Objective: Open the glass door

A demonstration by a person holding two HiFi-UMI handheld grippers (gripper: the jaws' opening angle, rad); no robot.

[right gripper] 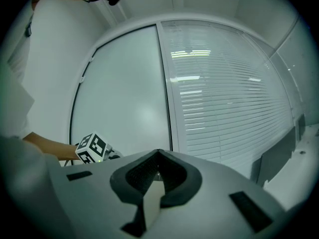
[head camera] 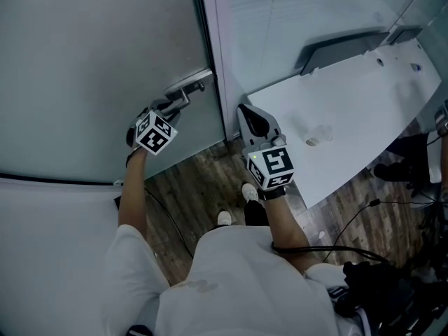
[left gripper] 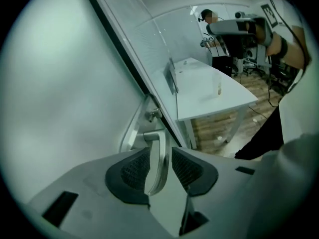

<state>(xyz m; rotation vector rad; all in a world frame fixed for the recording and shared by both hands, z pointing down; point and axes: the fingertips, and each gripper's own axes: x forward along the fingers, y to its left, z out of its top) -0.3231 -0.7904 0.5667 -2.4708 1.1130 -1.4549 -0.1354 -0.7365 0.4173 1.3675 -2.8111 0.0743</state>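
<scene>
We face one frosted glass door [head camera: 91, 68], pale grey-green and shut in its dark frame, filling the head view from nine to twelve o'clock. At two o'clock stands one white bench [head camera: 378, 103]. We hold two tongs. The left tongs [head camera: 173, 105] are spread, with the lever between the pads but not pinched. The right tongs [head camera: 250, 117], at three o'clock of the left, are pressed together on nothing. One silver lever handle [head camera: 189, 89] sits at the door's three o'clock edge. One clear cup [left gripper: 219, 83] stands on the bench; we cannot tell its contents.
</scene>
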